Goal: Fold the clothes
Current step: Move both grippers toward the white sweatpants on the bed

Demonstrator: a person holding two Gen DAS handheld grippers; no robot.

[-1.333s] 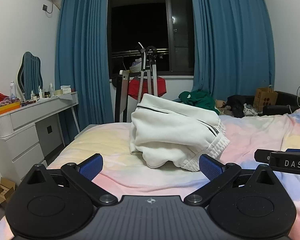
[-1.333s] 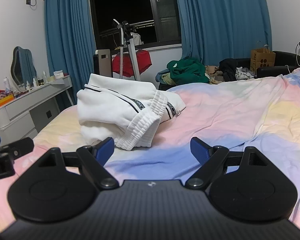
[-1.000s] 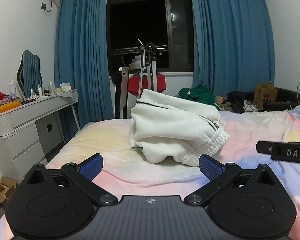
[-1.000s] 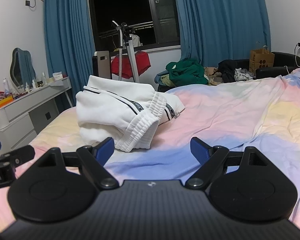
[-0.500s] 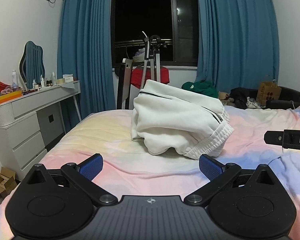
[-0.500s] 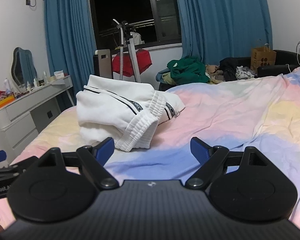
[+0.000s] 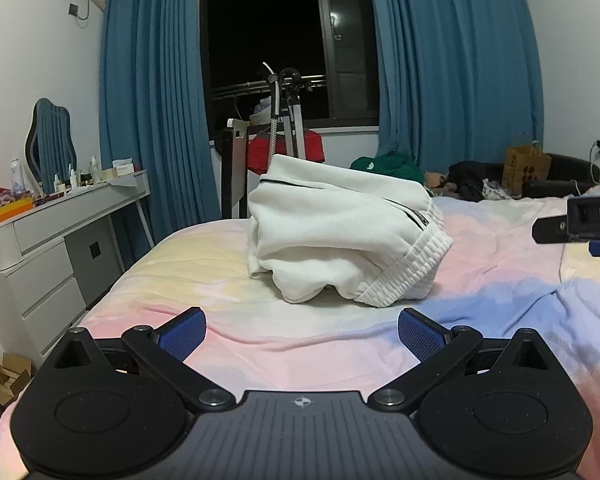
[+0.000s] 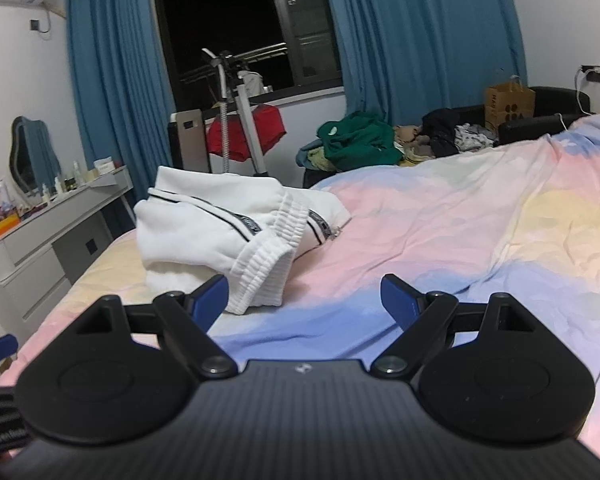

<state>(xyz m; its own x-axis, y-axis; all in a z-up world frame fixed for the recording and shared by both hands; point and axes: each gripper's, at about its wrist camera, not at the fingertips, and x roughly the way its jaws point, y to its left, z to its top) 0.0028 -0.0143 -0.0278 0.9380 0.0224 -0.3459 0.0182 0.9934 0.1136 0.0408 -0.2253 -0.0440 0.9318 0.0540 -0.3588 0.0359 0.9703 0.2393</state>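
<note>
Both grippers have drifted apart and tilted, while the folded white fleece garment with black zip trim (image 7: 340, 236) stays put on the pastel rainbow bedspread (image 7: 480, 292). Its far side is hidden. It lies ahead of the left gripper (image 7: 302, 334) and ahead-left of the right gripper (image 8: 304, 300), touching neither; both spread their blue pads wide, holding nothing. Bare bedspread stretches rightward; the white dressing table (image 7: 40, 240) flanks the bed's left edge.
</note>
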